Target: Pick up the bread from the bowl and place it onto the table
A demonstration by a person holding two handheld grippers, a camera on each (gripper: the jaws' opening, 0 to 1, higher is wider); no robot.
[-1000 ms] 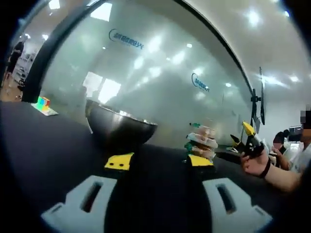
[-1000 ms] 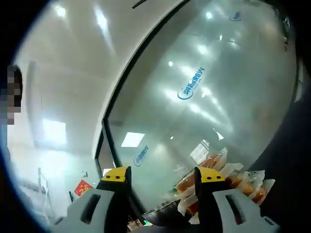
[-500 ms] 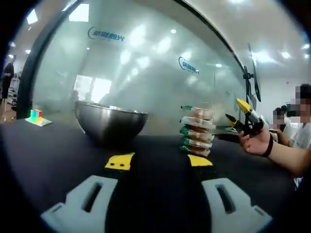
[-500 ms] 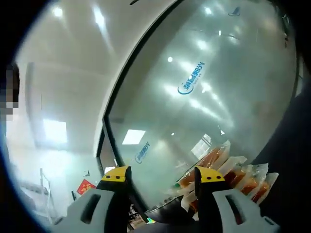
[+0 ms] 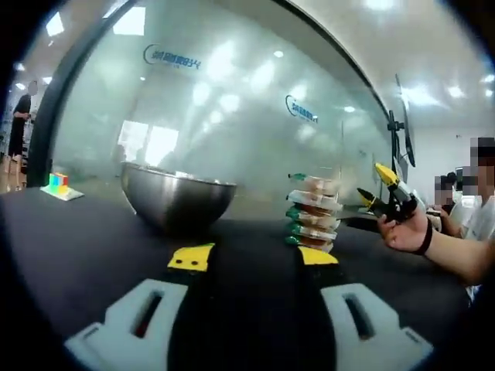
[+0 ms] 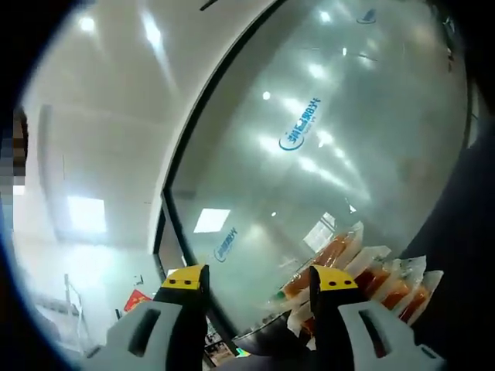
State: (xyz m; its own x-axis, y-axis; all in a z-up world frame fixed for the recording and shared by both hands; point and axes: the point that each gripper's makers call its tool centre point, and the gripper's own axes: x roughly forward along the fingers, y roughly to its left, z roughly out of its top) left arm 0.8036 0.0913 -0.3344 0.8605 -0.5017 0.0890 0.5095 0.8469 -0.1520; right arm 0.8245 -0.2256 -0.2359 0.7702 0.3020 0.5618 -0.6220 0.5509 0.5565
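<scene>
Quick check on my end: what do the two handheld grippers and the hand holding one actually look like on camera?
The left gripper has pale grey moulded jaws with slotted cut-outs and yellow tips. The right gripper is built the same; from outside it looks black with yellow tips. The hand gripping it wears a black wristband.
</scene>
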